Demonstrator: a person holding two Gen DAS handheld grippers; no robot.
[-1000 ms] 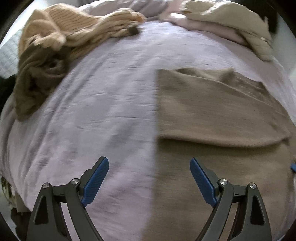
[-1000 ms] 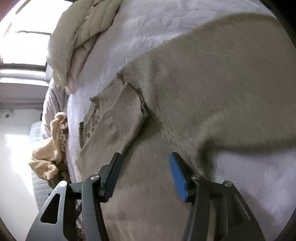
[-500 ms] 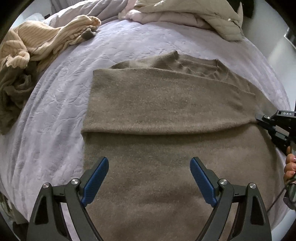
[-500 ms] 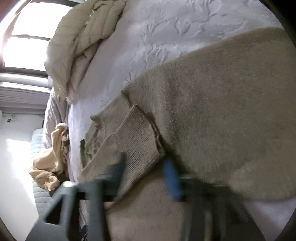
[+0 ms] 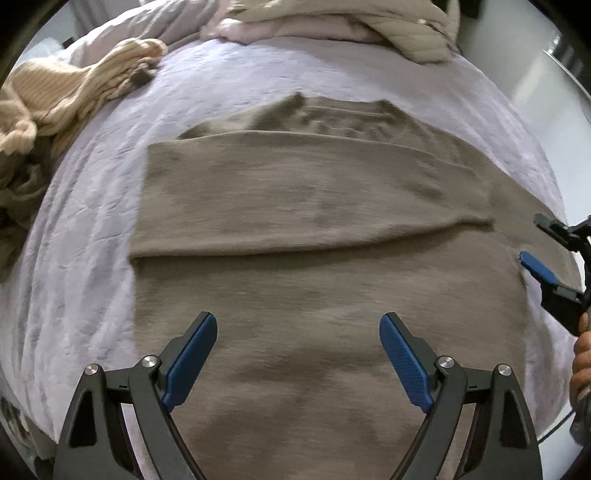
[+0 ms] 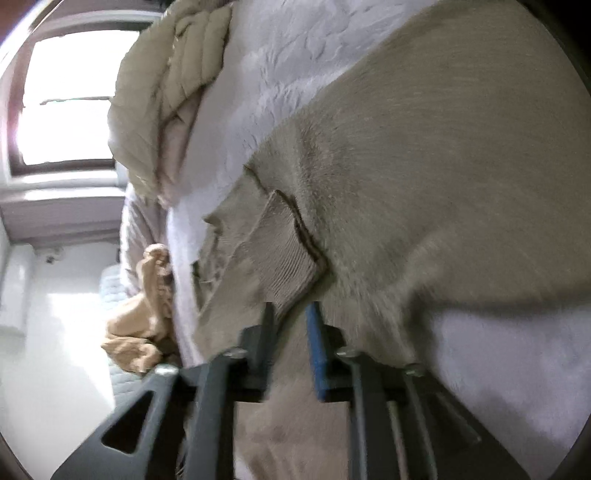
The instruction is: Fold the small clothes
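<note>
Left gripper (image 5: 298, 363) fingers spread wide, nothing between the blue pads, hanging above the lower part of the brown knit sweater (image 5: 314, 258) without touching it. Right gripper (image 6: 291, 334) jaws part-way apart and have just been opening again after snapping shut; the ribbed cuff (image 6: 284, 266) of the folded sleeve sits just ahead of the tips, pads not pressing on it, so released. In the left wrist view the right gripper (image 5: 543, 251) shows at the sweater's right edge, with the person's hand (image 5: 581, 354) behind it.

Sweater lies flat on the lilac bedspread (image 5: 85, 266), neckline toward the far side, one sleeve folded straight across the chest as a wide band, cuff end at the right side. Beige ribbed garment (image 5: 74, 92) heaped at far left of the bed, apart from the sweater; cream quilted jacket (image 5: 369, 18) bunched at the head of the bed.

Versus a second ago: left view then showed mostly bare bedspread with the sweater to the right; now the sweater fills the centre under the left gripper. Sleeve fold looks unchanged.
</note>
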